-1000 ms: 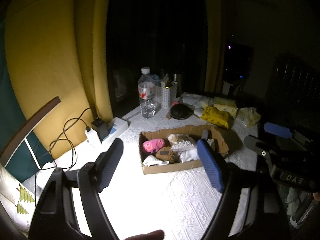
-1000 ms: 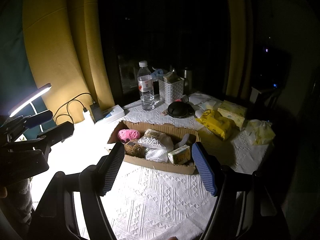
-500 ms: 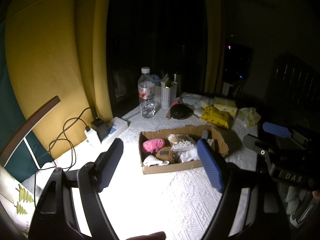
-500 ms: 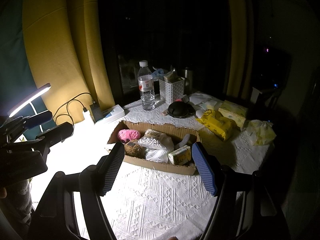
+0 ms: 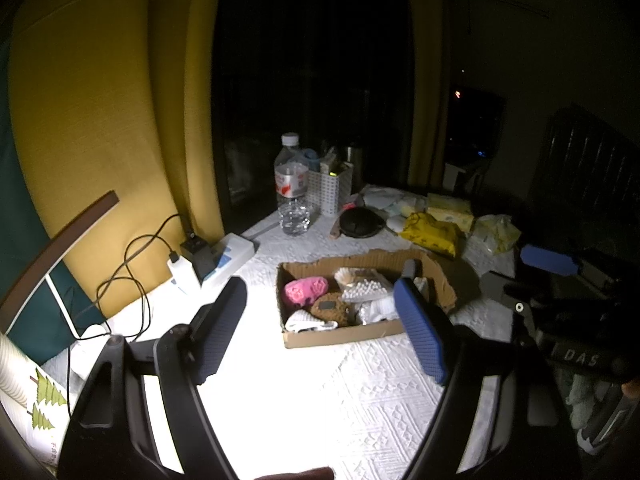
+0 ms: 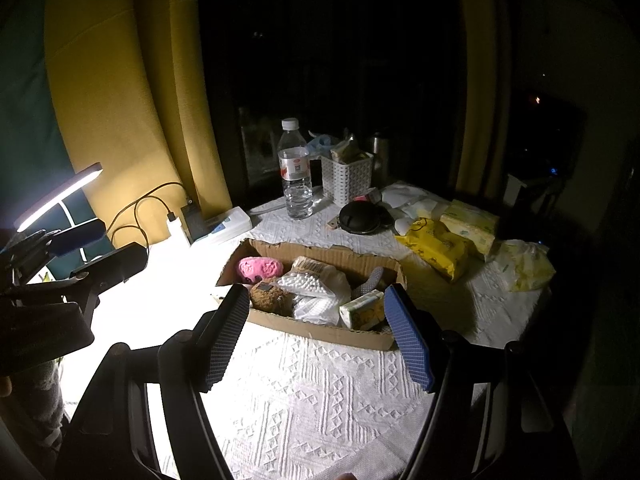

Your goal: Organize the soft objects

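Both wrist cameras hover above the near edge of the bench (image 5: 360,400), looking toward 12 o'clock. They share the cardboard box (image 5: 344,338) (image 6: 316,330), close ahead; each catches the other's tongs, at 3 and 9 o'clock.

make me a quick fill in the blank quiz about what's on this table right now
1. The pink soft toy lies inside the ____ box.
2. Both the left gripper and the right gripper are ____.
3. The water bottle stands ____.

Missing words: cardboard; open; upright
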The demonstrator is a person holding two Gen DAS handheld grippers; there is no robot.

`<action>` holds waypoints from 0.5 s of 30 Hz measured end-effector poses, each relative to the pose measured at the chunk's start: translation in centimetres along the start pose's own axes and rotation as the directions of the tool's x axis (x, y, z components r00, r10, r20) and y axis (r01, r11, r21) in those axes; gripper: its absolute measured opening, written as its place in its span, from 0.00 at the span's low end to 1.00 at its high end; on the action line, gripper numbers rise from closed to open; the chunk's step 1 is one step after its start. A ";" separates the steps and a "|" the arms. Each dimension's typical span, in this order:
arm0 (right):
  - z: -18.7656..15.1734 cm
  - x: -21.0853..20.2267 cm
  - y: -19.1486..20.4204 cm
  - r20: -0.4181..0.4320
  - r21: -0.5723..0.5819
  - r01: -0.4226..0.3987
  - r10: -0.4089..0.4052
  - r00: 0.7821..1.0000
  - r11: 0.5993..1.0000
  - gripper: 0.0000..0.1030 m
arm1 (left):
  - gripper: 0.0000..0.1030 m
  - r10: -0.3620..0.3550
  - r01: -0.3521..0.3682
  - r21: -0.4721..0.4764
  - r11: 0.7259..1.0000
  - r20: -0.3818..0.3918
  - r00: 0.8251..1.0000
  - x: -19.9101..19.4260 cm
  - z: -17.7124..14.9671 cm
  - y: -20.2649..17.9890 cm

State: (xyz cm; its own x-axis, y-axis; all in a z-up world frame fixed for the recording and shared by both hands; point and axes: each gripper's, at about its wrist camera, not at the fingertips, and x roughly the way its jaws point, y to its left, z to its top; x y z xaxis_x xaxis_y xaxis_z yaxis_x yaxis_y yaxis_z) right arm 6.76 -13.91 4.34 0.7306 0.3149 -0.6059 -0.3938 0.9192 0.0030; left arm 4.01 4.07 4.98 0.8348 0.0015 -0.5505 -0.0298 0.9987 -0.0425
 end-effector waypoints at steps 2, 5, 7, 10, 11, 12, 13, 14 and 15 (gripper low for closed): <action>0.0 0.2 0.0 -0.001 0.001 0.000 0.000 1.000 1.000 0.71 | 0.75 0.000 0.000 0.000 1.000 -0.001 1.000 0.0 0.0 0.0; 0.0 0.2 0.0 -0.001 0.001 0.000 0.000 1.000 1.000 0.71 | 0.75 0.000 0.000 0.001 1.000 -0.002 1.000 0.0 0.0 0.0; 0.0 0.2 0.0 -0.001 0.000 -0.001 0.001 1.000 1.000 0.71 | 0.75 -0.002 0.002 0.001 1.000 -0.001 1.000 0.0 -0.1 0.0; 0.0 0.3 -0.1 -0.001 0.001 -0.001 0.001 1.000 1.000 0.71 | 0.75 -0.003 0.003 0.002 1.000 -0.002 1.000 0.1 -0.1 0.1; 0.0 0.3 -0.1 0.000 0.001 -0.002 0.002 1.000 1.000 0.71 | 0.75 -0.004 0.004 0.001 1.000 -0.002 1.000 0.1 -0.1 0.1; 0.0 0.3 -0.1 -0.001 0.001 -0.001 0.001 1.000 1.000 0.71 | 0.75 -0.003 0.003 0.000 1.000 -0.003 1.000 0.1 -0.1 0.1; 0.0 0.3 -0.1 -0.001 0.000 -0.002 0.002 1.000 1.000 0.71 | 0.75 -0.003 0.003 0.000 1.000 -0.003 1.000 0.2 -0.2 0.1; 0.0 0.4 0.0 -0.002 0.000 -0.003 0.003 1.000 1.000 0.71 | 0.75 -0.003 0.003 0.000 1.000 -0.002 1.000 0.1 -0.1 0.1; -0.1 0.4 -0.1 -0.004 0.000 -0.004 0.004 1.000 1.000 0.71 | 0.75 -0.004 0.004 0.000 1.000 -0.002 1.000 0.1 -0.1 0.1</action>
State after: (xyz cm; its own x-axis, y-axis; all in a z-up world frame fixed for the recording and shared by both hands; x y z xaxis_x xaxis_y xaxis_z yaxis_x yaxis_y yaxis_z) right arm 7.04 -13.85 4.03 0.7268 0.3181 -0.6088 -0.3970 0.9178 0.0056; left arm 4.06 4.13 4.79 0.8339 -0.0023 -0.5519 -0.0269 0.9986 -0.0449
